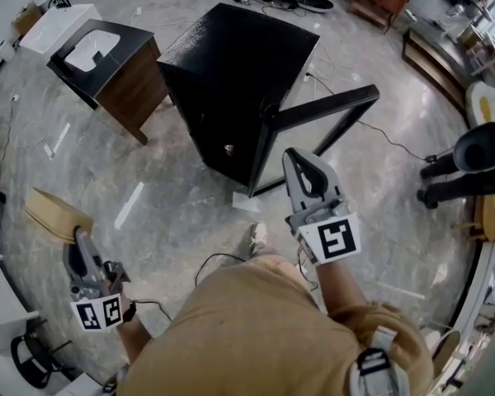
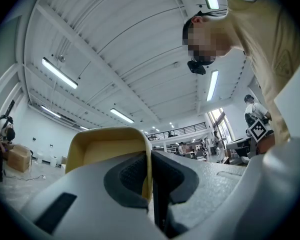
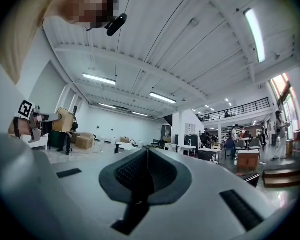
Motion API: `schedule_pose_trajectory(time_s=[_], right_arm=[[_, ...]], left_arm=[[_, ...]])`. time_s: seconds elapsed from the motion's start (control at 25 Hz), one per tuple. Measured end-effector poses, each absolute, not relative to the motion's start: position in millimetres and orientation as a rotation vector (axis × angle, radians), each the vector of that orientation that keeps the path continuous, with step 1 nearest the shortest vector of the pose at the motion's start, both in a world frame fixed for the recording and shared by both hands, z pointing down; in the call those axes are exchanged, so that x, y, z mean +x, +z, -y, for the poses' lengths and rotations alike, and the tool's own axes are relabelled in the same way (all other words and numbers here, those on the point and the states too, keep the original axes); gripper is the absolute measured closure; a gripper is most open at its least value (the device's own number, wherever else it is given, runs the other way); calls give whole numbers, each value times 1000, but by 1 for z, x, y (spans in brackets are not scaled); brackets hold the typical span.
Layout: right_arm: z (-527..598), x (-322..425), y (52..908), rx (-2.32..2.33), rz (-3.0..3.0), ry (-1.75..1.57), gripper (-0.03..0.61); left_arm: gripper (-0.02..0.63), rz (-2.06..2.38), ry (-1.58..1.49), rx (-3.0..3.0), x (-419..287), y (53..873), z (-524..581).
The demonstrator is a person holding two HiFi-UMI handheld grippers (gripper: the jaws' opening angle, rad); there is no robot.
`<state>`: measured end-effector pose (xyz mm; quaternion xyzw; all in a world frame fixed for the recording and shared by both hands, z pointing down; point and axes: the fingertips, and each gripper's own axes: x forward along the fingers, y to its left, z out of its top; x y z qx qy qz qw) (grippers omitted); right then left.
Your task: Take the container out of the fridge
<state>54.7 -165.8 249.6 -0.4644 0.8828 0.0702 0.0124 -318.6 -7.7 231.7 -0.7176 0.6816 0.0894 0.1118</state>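
Stone flooring (image 1: 173,213) fills the head view, and on it stands the black fridge (image 1: 231,73) with its door (image 1: 318,122) swung wide. The container (image 1: 54,213), a tan open tub, is out of the fridge and well apart from it. It sits low at the left, held on the tip of the left gripper (image 1: 77,239). The right gripper (image 1: 294,160) hangs in front of the open door, touching nothing. A side table (image 1: 115,64) stands left of the fridge, and a person in dark clothes (image 1: 470,151) is at the far right edge.

The left gripper view gives what the head view cannot. Here the left gripper (image 2: 150,156) has its pads pinched on one thin wall of the container (image 2: 102,144) (one pad inside the tub, the other outside). The tub's hollow is turned toward the camera, with the ceiling behind it.

The right gripper view shows the right gripper (image 3: 147,156) with its jaws pressed together and nothing between them. Far off at the left edge of this view the container (image 3: 65,119) shows again, small, on the left gripper (image 3: 37,119).
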Motion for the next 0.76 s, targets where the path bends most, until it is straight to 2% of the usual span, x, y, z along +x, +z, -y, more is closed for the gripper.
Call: schedule_pose_trajectory(time_s=[0.76], right_arm=[[169,42,238,-1431,-2738,227,572]], left_arm=[[595,-1998,305,-2125,-323,228,9]])
